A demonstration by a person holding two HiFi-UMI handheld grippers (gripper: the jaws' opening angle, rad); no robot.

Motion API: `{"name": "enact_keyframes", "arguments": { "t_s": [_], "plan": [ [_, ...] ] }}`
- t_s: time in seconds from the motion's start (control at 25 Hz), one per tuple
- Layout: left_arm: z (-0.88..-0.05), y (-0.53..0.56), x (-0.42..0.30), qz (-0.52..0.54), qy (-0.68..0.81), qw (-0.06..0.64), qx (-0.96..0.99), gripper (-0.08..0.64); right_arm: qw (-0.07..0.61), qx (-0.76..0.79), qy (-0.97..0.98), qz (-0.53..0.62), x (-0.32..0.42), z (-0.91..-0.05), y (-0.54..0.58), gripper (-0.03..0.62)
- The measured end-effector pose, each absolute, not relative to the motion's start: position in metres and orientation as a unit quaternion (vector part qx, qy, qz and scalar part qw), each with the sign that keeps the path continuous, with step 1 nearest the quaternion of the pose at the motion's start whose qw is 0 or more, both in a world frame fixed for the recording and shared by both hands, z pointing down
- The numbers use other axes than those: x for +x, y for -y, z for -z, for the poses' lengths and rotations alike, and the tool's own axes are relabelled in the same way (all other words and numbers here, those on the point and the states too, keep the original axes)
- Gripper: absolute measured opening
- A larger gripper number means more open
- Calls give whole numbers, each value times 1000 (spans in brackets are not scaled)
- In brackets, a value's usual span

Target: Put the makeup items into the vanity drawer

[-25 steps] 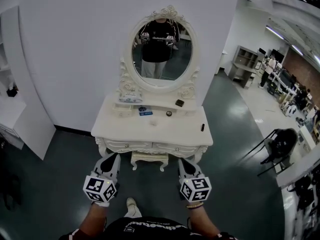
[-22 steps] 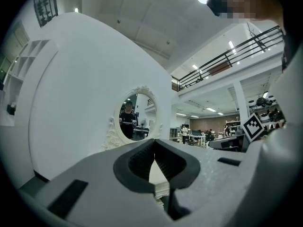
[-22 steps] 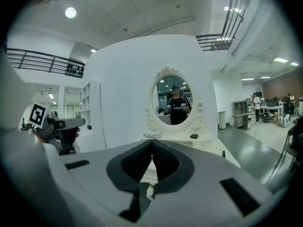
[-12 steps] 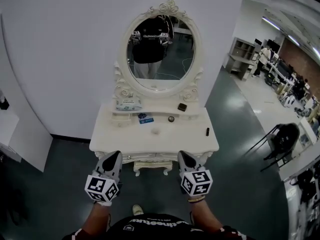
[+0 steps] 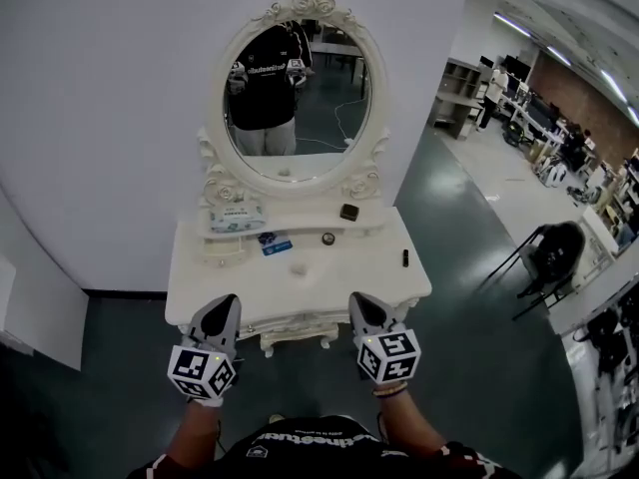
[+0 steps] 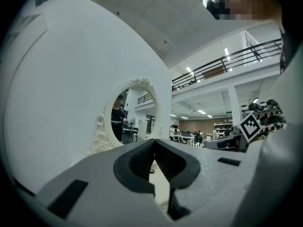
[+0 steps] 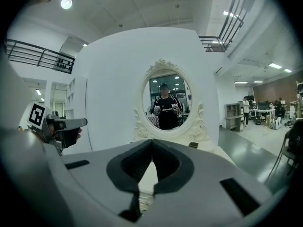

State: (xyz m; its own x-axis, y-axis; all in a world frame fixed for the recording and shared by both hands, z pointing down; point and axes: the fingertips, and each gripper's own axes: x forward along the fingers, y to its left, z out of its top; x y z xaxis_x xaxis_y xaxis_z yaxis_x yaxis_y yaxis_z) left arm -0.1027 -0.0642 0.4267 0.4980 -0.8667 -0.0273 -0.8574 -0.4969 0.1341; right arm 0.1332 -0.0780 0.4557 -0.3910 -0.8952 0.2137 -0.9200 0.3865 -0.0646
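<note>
vanity [image 5: 349,272]: left tongs [image 5: 228,303], right tongs [image 5: 357,301] pointing forward

The left gripper [image 5: 226,304] and right gripper [image 5: 357,300] are held out in front of the body, side by side and apart, pointing forward about level. Each has its 2 jaws closed together, gripping nothing.

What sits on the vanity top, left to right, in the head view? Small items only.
tissue pack → blue packet → small round jar → dark square case → black tube
</note>
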Motion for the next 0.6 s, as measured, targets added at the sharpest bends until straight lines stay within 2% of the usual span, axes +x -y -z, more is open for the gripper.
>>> {"name": "enact_keyframes", "arguments": {
  "t_s": [0.6],
  "plan": [
    [-424, 136, -104, 46, 531, 47, 845, 6, 68, 514, 852, -69, 133, -453, 180, -6]
  ]
}}
